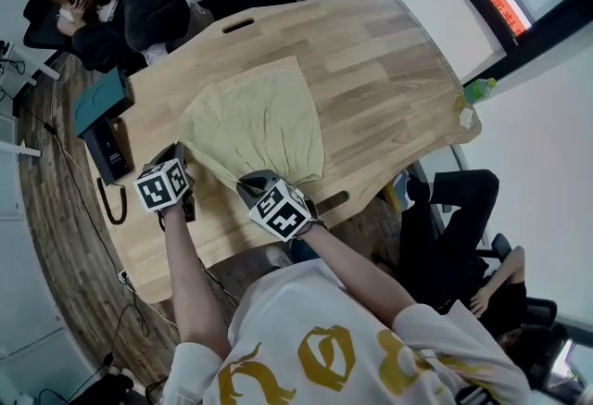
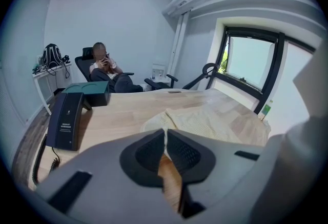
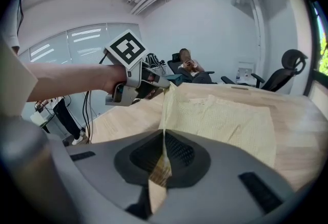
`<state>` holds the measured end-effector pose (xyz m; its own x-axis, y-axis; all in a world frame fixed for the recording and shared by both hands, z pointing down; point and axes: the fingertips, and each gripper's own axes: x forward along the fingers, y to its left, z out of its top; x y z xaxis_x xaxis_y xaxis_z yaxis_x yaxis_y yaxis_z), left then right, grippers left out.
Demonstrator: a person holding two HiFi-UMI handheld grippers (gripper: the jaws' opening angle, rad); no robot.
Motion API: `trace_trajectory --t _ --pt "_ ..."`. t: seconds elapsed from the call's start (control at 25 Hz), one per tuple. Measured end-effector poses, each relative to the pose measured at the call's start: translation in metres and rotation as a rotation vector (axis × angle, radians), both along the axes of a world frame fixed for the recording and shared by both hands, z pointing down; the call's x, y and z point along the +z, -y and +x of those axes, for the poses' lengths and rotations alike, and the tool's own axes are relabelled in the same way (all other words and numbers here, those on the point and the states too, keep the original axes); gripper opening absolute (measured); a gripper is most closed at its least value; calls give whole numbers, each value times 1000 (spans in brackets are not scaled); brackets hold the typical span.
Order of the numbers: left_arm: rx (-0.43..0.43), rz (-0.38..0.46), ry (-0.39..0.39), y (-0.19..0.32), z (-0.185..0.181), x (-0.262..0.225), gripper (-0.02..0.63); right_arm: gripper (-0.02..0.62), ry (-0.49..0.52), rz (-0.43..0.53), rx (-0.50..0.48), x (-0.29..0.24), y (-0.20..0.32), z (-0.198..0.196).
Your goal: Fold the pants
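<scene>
Pale yellow pants lie spread on the wooden table, with the near edge lifted off the wood. My left gripper pinches that edge at its left corner. My right gripper pinches it further right, by the table's front edge. In the left gripper view the jaws are shut on a thin fold of the pants. In the right gripper view the jaws are shut on the pants, and the cloth runs taut to the left gripper.
A black desk phone and a teal box stand at the table's left end. A green bottle is at the right corner. One person sits in a chair beyond the table. Another person sits to my right.
</scene>
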<state>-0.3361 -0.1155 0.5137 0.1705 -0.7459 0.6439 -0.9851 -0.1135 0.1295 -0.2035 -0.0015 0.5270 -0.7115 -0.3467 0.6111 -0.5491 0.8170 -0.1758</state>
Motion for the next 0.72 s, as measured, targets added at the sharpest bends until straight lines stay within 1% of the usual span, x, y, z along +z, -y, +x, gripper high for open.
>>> trace_trajectory --t 0.16,0.4,0.56,0.72 --pt "3 7 21 11 14 -8 20 12 24 -18 -4 -2 9 11" --pt "26 9 43 30 38 -15 20 11 57 -23 21 -10 26 33" --pt "68 20 62 47 63 -22 20 11 71 -22 56 -13 37 53" --pt "128 51 79 69 100 -35 20 11 98 -21 104 -22 47 75"
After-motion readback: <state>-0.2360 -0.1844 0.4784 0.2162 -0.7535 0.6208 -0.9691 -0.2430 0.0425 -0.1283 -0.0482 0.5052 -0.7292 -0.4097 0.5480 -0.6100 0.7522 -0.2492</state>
